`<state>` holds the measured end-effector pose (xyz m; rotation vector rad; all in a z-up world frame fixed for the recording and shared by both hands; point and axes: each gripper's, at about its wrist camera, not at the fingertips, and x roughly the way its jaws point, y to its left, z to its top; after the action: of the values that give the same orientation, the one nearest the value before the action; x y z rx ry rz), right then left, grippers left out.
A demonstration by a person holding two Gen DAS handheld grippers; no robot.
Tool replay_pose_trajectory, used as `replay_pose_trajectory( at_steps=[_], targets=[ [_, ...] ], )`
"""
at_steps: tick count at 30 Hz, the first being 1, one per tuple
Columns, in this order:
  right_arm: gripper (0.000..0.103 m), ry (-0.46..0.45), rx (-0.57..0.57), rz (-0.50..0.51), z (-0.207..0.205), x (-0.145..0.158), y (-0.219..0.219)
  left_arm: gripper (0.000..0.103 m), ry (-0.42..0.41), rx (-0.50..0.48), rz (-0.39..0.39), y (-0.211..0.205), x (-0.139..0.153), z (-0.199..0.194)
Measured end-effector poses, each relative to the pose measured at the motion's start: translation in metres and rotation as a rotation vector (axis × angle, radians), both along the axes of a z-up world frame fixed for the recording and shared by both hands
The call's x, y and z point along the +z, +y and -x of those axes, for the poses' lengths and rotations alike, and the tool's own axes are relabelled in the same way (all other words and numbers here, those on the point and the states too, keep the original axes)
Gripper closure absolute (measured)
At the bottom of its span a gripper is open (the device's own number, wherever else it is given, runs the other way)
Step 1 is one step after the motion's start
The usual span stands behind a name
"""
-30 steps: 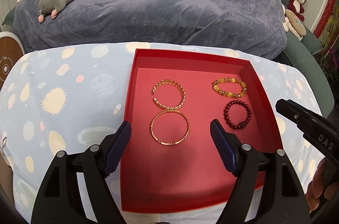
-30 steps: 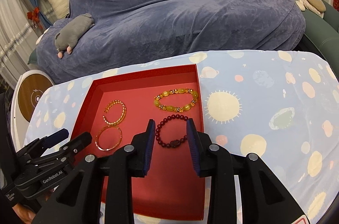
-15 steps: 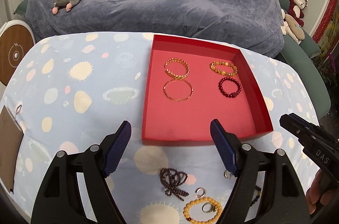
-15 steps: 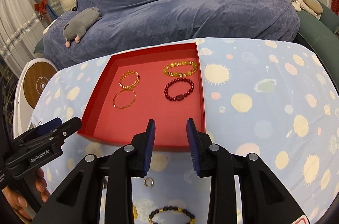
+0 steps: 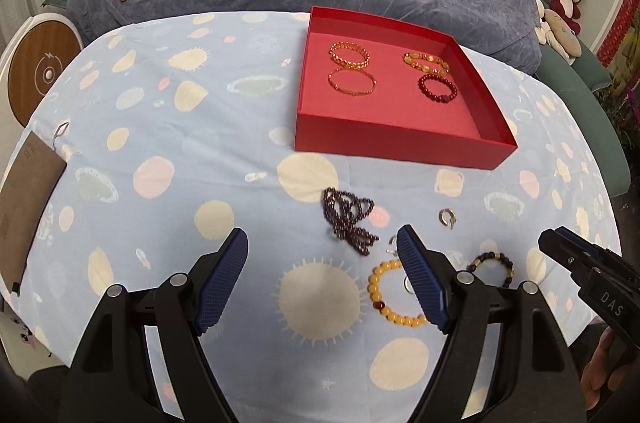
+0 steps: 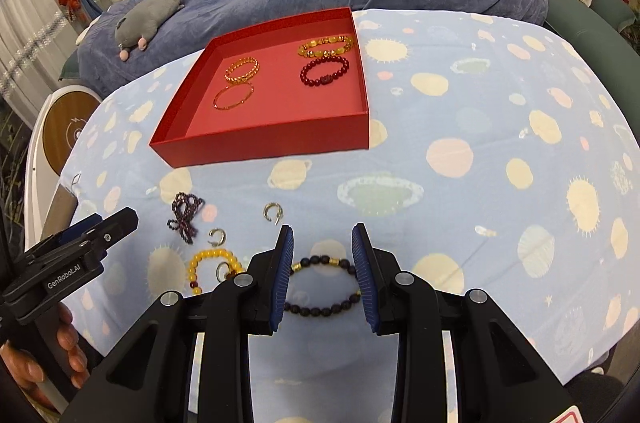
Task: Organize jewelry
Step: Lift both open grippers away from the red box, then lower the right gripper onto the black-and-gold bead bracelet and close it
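The right hand-held gripper (image 6: 322,273) is partly open, holding nothing, above the dark bead bracelet (image 6: 324,287). It looks light and floppy; pinch one beaded side.

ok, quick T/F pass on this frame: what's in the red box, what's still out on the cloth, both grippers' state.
1. The red box holds four bracelets. True.
2. The dark red bead bracelet lies on the tablecloth. False: it is in the box, near the amber bracelet.
3. The left gripper grips the yellow bead bracelet. False: its jaws stand open and empty above the cloth.
4. A dark bracelet with gold beads shows between the right gripper fingers, lying on the cloth. True.
5. Loose rings lie on the cloth. True, e.g..
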<state>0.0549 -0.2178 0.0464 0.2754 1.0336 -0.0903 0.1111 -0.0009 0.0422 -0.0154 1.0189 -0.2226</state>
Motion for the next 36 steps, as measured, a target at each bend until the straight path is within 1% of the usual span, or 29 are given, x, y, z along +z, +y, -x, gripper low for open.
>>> replay_pose_trajectory(
  at_steps=[9,16,21,29,36],
  targets=[
    [0.072,0.044,-0.013,-0.015,0.043,-0.018,0.006,0.030,0.031,0.007,-0.005,0.004,-0.014,0.036],
    [0.072,0.071,-0.012,-0.019,0.056,-0.030,0.009,0.030,0.050,0.038,0.003,0.008,-0.021,0.044],
    [0.072,0.075,-0.011,-0.020,0.051,-0.034,0.006,0.030,0.055,0.045,-0.003,0.009,-0.024,0.042],
    [0.072,0.077,-0.029,-0.004,0.022,-0.042,-0.003,0.030,0.078,0.056,-0.002,0.010,-0.034,0.036],
    [0.072,0.075,-0.027,0.022,0.000,-0.049,-0.005,0.030,0.082,0.075,0.013,0.008,-0.034,0.019]
  ],
)
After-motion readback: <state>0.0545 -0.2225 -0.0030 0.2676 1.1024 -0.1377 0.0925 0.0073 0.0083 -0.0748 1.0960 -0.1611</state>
